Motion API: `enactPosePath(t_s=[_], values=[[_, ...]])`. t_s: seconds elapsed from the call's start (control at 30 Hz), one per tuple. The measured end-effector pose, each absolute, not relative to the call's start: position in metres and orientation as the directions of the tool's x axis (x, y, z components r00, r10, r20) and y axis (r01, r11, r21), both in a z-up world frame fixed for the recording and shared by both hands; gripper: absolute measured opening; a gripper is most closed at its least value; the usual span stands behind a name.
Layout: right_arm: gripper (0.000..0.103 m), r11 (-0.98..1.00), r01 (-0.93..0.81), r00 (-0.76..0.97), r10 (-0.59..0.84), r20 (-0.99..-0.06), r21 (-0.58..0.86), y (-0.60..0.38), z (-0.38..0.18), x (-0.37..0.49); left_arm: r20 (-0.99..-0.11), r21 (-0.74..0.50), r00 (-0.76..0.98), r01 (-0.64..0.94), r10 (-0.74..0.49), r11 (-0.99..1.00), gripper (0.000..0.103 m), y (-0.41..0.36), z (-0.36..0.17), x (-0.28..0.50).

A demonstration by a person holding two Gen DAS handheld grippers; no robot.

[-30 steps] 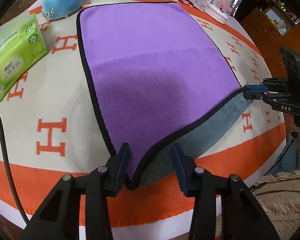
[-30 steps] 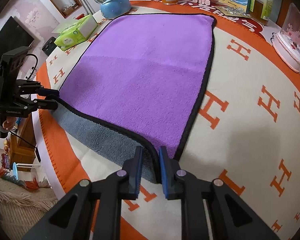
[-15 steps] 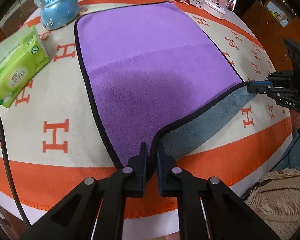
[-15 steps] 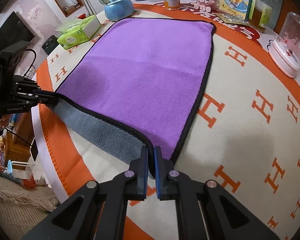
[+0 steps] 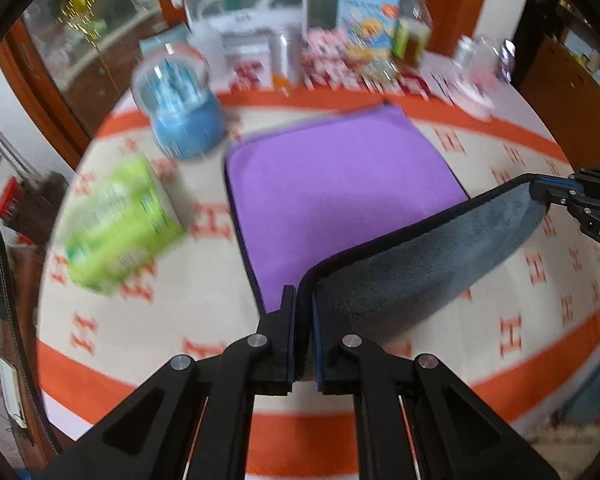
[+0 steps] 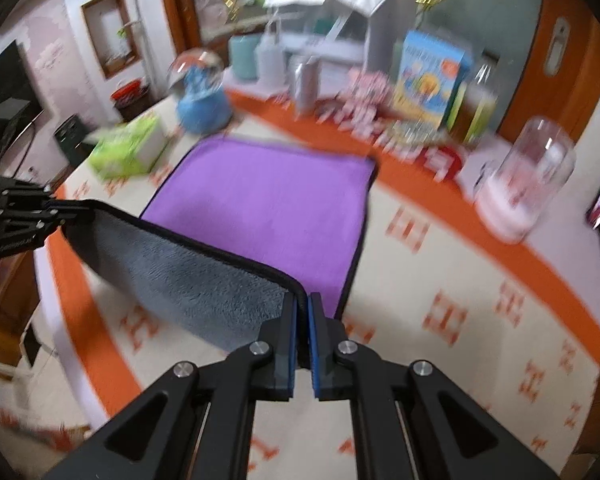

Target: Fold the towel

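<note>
A towel [image 5: 332, 184], purple on top and grey underneath with a black hem, lies on the round table; it also shows in the right wrist view [image 6: 268, 200]. Its near edge is lifted off the table, so the grey underside [image 5: 432, 264] faces me. My left gripper [image 5: 303, 300] is shut on the near left corner. My right gripper [image 6: 302, 306] is shut on the near right corner. Each gripper shows in the other's view, the right one [image 5: 540, 190] and the left one [image 6: 70, 212], pinching the hem.
An orange-and-cream tablecloth [image 5: 148, 320] covers the table. A green tissue pack [image 5: 116, 224] and a blue snow globe [image 5: 184, 116] stand left of the towel. A clear dome [image 6: 524, 184], boxes and bottles [image 6: 432, 76] stand along the far edge.
Both grippers have risen with the towel's near corners. The near edge has come up off the table and the grey underside now hangs between them. The left gripper closed a second ago.
</note>
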State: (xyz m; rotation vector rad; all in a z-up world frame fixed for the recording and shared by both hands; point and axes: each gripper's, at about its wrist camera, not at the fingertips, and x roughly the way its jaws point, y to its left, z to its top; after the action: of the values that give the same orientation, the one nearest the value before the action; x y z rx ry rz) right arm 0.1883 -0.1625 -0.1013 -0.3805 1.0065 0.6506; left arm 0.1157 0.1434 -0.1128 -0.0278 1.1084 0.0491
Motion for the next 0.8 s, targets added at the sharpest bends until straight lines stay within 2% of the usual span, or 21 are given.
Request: enactPosePath(t_s=[0.17,0.3,0.5,0.8], values=[[0.005,0.792,-0.608,0.462,0.297,-0.836,-0.055,-0.134,-0.085,0.234,-0.859,0.076,0.496,-0.118,0.125,0.99,0.005,0.158,-0.091,0.166],[0.005,0.822,-0.563,0.503,0.264,-0.823,-0.081,-0.115,-0.088,0.268,-0.849,0.083,0.504,-0.165,0.156,0.983,0.005,0.175,-0.095,0.213],[0.005,0.86,-0.501,0.512,0.207,-0.834,-0.094,-0.094,-0.111,0.316,-0.866,0.072,0.468,-0.233,0.177,0.97,0.005,0.194,-0.128,0.266],[0.005,0.881,-0.457,0.47,0.124,-0.874,-0.121,-0.075,-0.168,0.353,-0.902,0.095,0.389,-0.25,0.19,0.964,0.005,0.2,-0.184,0.303]])
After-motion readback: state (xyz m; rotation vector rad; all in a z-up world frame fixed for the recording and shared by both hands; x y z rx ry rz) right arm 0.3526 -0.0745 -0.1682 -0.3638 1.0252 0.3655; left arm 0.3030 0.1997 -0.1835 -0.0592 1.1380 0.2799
